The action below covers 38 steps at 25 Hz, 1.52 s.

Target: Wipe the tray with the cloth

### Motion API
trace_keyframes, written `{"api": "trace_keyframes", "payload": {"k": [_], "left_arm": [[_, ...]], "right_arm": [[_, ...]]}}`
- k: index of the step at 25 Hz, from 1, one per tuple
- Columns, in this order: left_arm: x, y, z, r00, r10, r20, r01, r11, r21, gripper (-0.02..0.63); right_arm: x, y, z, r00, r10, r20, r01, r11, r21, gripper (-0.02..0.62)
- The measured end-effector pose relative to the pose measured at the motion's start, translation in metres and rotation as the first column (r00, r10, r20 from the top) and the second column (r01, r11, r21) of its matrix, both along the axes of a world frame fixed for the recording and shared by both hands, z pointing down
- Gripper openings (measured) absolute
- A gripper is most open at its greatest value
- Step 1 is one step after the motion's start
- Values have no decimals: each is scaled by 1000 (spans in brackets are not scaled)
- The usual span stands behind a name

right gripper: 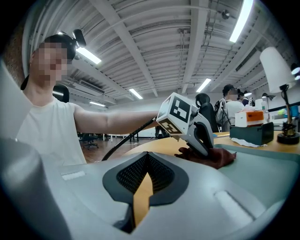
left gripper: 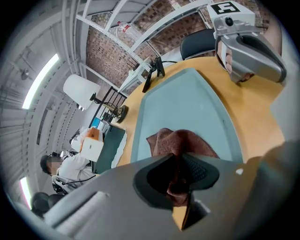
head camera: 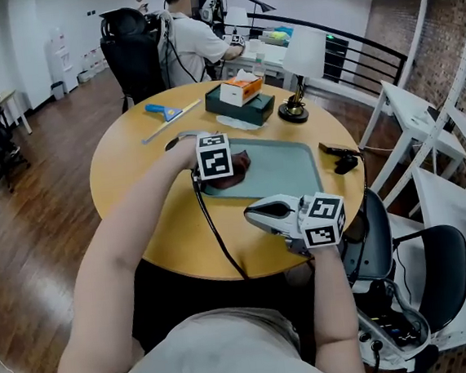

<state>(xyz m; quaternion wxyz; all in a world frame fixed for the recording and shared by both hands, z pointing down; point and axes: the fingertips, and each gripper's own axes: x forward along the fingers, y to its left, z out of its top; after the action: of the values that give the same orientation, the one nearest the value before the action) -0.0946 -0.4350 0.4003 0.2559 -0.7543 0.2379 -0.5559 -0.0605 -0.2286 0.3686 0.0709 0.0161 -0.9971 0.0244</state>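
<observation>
The brown cloth [head camera: 238, 166] is lying bunched up on the green tray [head camera: 289, 168], at the end by the person's left side. The tray is sitting flat on the round counter [head camera: 134, 179]. The left claw [left gripper: 180, 178] is pinching the cloth tight, with a fold of it squeezed between its two jaws, and is pressing it down on the tray. The right claw [right gripper: 144, 190] is holding nothing. Its jaws are sitting almost together, with only a thin slit between them. It is waiting low over the counter, just beside the near rim of the tray.

Most of the tray is lying bare past the cloth, so there is probably a lot left to wipe. To do it well, the left claw should be pushing the cloth flat and sliding it in long rows to the far end, going into each corner too. The pinch needs to be firm so the cloth is not slipping out. The right claw could be steadying the rim so the tray is not sliding.
</observation>
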Motion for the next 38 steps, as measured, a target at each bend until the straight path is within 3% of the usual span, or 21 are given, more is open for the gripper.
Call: {"api": "trace_keyframes", "payload": {"k": [5, 9, 21, 38], "left_arm": [[3, -5, 1, 1000, -12, -12, 12, 1000, -15, 60], [19, -6, 1, 1000, 9, 2, -8, 1000, -19, 60], [128, -7, 0, 986, 161, 32, -160, 987, -21, 60], [227, -23, 3, 971, 231, 59, -233, 972, 28, 60]], "right_arm": [[31, -9, 0, 999, 45, 4, -45, 999, -4, 2], [34, -8, -1, 999, 51, 4, -51, 999, -5, 2], [31, -8, 0, 999, 50, -3, -50, 999, -5, 2], [30, -9, 0, 998, 56, -7, -56, 998, -4, 2]]}}
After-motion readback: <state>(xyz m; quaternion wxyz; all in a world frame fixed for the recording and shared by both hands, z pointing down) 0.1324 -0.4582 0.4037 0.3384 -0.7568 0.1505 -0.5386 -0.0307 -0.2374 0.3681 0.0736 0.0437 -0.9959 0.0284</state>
